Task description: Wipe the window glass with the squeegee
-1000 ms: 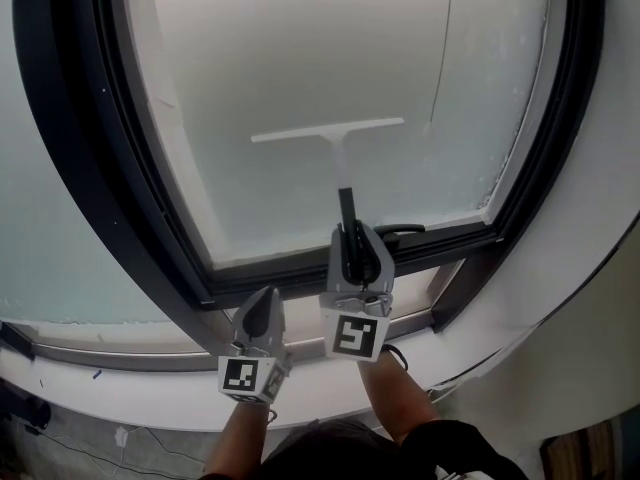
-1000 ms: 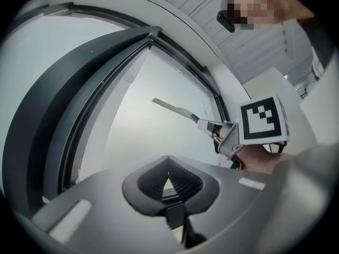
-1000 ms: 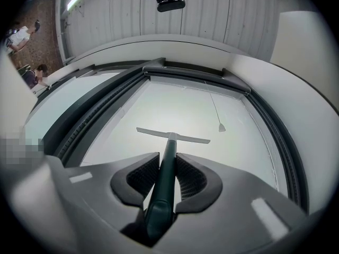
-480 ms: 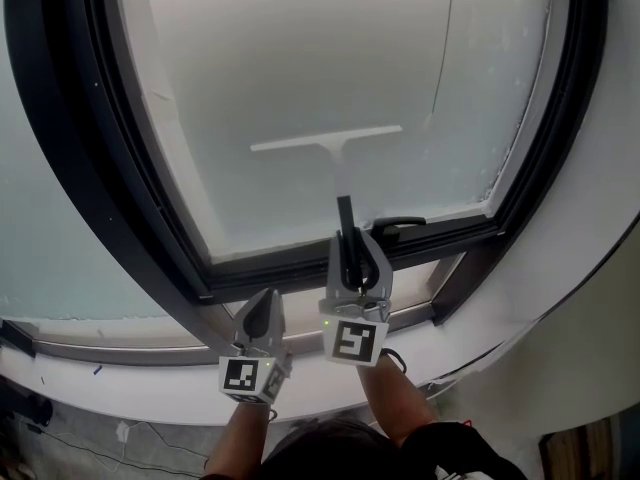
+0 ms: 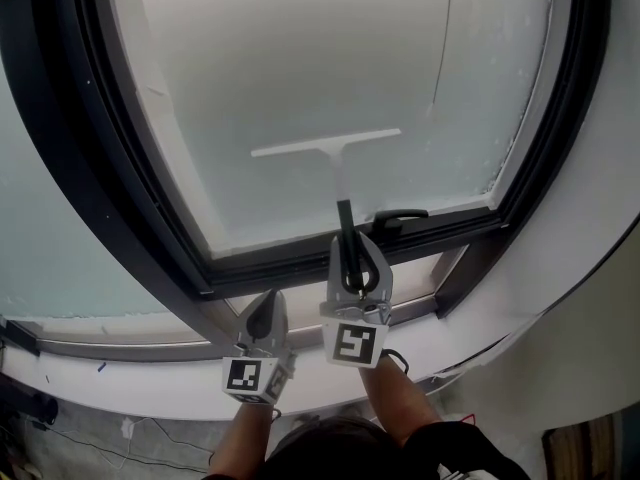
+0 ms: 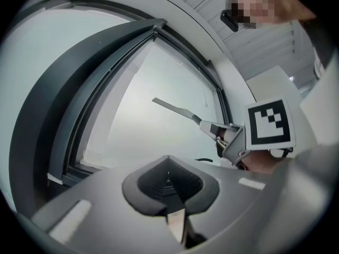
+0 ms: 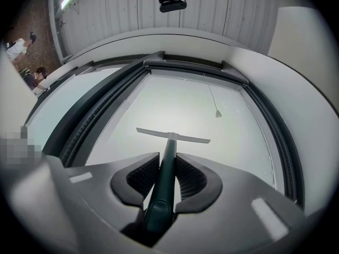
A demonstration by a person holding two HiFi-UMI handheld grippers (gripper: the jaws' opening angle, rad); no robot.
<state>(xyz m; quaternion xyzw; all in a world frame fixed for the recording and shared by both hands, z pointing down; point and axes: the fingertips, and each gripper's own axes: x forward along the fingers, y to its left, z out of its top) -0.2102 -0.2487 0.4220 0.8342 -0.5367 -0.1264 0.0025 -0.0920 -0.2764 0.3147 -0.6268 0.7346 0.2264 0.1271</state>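
The squeegee's white blade point(image 5: 325, 145) lies flat against the frosted window glass point(image 5: 300, 58), low on the pane. Its dark handle point(image 5: 345, 223) runs down into my right gripper point(image 5: 352, 250), which is shut on it. In the right gripper view the handle point(image 7: 163, 187) sits between the ribbed pads and the blade point(image 7: 173, 135) stands crosswise ahead. My left gripper point(image 5: 268, 303) hangs lower left, over the lower frame, shut with nothing in it. The left gripper view shows its closed jaws point(image 6: 169, 181), with the squeegee point(image 6: 175, 107) and the right gripper point(image 6: 233, 139) beyond them to the right.
A dark window frame point(image 5: 120, 168) surrounds the pane, with a black window handle point(image 5: 400, 217) on the bottom rail just right of the squeegee. A thin cord point(image 5: 440, 48) hangs along the glass at the right. A white sill point(image 5: 150, 393) runs below.
The squeegee blade has slid a little way down the glass toward the bottom rail, with the right gripper drawing back. The left gripper has stayed almost still.
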